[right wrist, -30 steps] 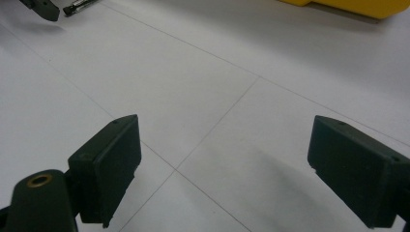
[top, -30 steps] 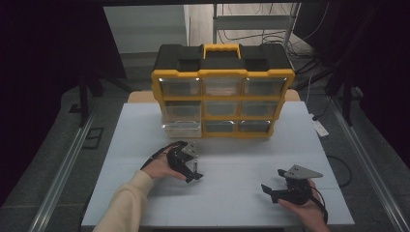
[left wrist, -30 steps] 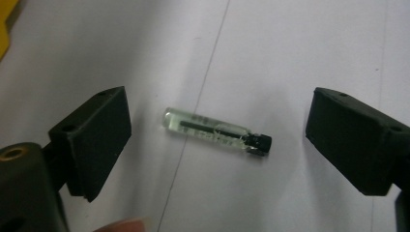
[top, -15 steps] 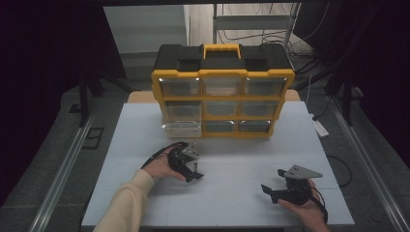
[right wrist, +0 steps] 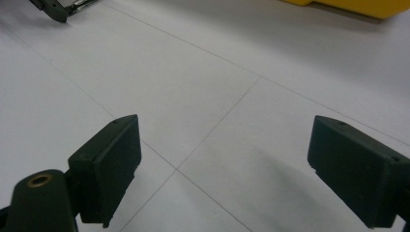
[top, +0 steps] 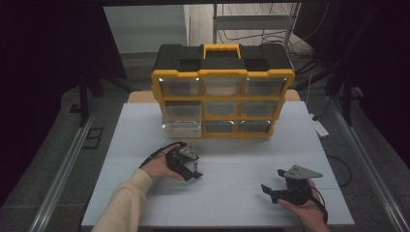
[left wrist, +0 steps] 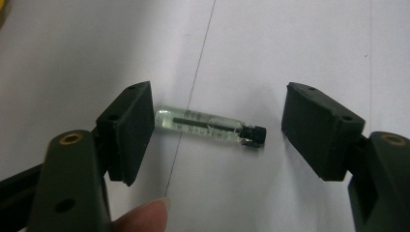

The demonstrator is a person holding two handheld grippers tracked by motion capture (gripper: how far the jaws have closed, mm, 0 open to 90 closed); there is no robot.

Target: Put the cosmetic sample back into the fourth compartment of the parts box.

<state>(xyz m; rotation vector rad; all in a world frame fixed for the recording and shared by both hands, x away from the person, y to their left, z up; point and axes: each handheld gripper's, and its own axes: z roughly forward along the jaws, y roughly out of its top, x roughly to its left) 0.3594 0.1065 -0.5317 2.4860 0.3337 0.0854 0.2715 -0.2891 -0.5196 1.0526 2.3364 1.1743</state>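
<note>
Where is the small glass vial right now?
In the left gripper view, the vial lies on the white table between the left hand-held gripper jaws, its clear end touching one pad.

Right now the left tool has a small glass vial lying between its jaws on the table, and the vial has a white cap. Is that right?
Not quite: the cap is black, not white, as the left gripper view shows. The rest holds: the vial lies on the table between the jaws of the left tool, which have just been closing, with a gap left at the cap end.

Small glass vial [left wrist: 203, 124] lying on white worktop [left wrist: 290, 48] between just-closing left gripper [left wrist: 217, 128] fingers [left wrist: 133, 128], one touching its base.
</note>
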